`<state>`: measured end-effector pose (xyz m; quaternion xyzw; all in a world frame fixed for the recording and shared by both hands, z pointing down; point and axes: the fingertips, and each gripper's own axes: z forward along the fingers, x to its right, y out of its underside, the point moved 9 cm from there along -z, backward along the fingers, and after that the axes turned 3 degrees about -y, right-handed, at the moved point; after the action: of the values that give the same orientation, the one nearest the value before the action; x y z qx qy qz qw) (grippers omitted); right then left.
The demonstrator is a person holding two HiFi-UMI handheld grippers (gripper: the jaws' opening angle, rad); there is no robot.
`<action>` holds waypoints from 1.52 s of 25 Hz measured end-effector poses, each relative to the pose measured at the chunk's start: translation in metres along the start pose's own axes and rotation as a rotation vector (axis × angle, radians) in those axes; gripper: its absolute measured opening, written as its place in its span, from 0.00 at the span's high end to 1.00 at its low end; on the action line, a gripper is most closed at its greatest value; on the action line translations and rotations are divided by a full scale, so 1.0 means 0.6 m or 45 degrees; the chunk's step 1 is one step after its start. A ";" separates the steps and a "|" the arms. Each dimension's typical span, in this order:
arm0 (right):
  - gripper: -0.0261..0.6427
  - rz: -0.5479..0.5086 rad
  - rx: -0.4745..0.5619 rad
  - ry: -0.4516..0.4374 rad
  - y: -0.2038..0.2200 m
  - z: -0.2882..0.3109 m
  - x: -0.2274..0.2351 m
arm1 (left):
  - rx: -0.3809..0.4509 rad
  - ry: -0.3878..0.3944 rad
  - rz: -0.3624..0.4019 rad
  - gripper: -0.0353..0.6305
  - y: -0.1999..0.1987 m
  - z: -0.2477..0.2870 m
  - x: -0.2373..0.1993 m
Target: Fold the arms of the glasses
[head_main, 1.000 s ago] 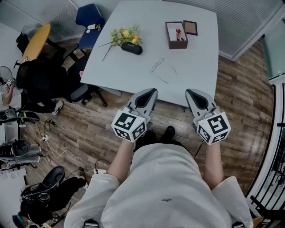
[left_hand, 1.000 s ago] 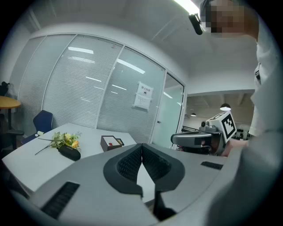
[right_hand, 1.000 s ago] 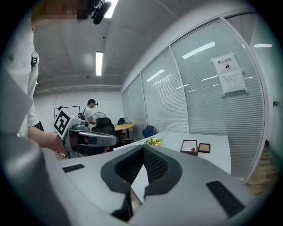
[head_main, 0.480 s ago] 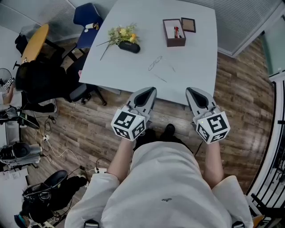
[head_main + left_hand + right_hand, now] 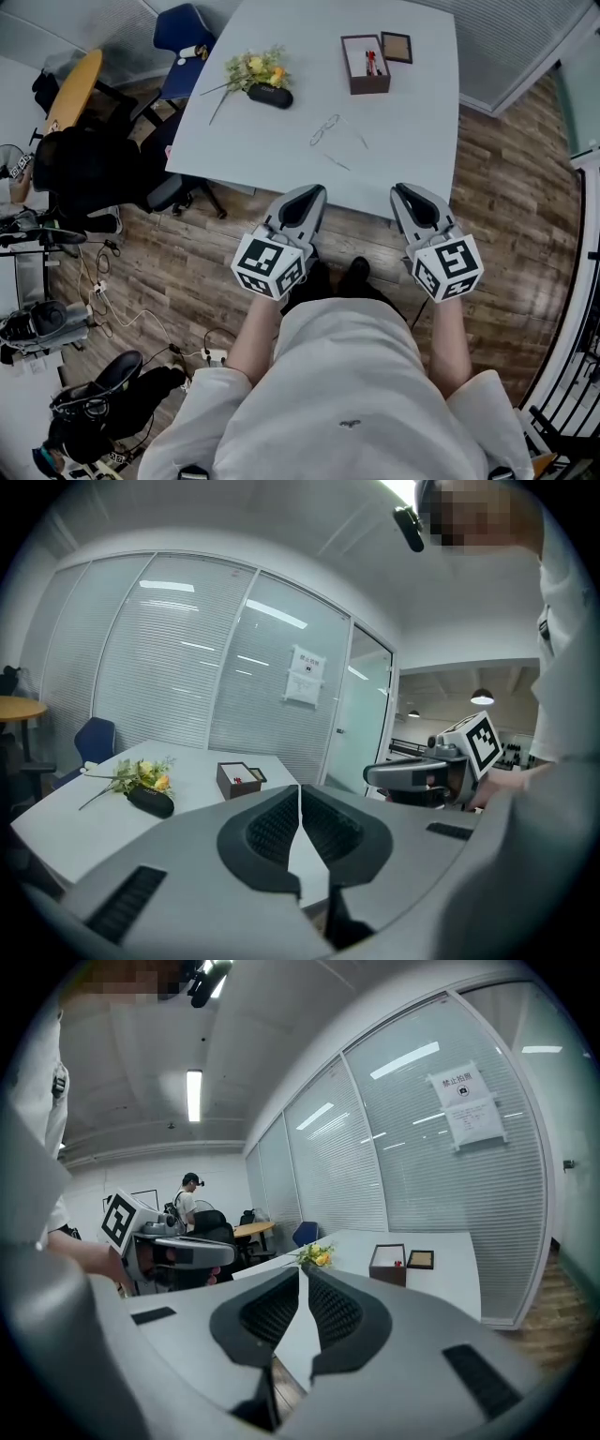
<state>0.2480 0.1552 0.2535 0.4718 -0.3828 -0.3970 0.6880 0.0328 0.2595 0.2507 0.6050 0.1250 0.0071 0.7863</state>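
Note:
Thin-framed glasses (image 5: 327,130) lie on the white table (image 5: 412,122) with both arms spread out. Both grippers hover over the floor short of the table's near edge, pointing at it and well apart from the glasses. My left gripper (image 5: 310,193) is shut and empty, its tips meeting (image 5: 300,790). My right gripper (image 5: 410,193) has just been opening its jaws. They stand a narrow crack apart (image 5: 303,1272) with nothing between them. The glasses do not show in either gripper view.
A black glasses case (image 5: 269,96) lies beside a flower sprig (image 5: 251,68). A brown box (image 5: 366,64) and small frame (image 5: 397,47) stand at the far side. A blue chair (image 5: 183,33), black chair (image 5: 89,169) and floor cables (image 5: 112,314) are left. A glass wall (image 5: 422,1157) is beyond.
The table and the things on it have slid slightly up and left in the head view. Both grippers keep nearly the same place in front of the table edge.

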 end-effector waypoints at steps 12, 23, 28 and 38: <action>0.73 0.020 -0.026 0.044 -0.002 0.029 -0.002 | -0.021 0.038 0.006 0.77 0.004 0.011 -0.039; 0.72 0.055 -0.044 0.136 -0.031 0.124 -0.017 | -0.053 0.125 -0.009 0.77 -0.017 0.038 -0.156; 0.72 0.083 -0.066 0.192 -0.037 0.171 -0.020 | -0.082 0.184 -0.015 0.77 -0.025 0.065 -0.215; 0.72 0.108 -0.079 0.344 -0.060 0.246 -0.013 | -0.109 0.333 -0.010 0.77 -0.049 0.137 -0.313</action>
<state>0.1052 0.1024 0.2568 0.4830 -0.2937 -0.3120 0.7636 -0.1364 0.1431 0.2777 0.5642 0.2284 0.0881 0.7885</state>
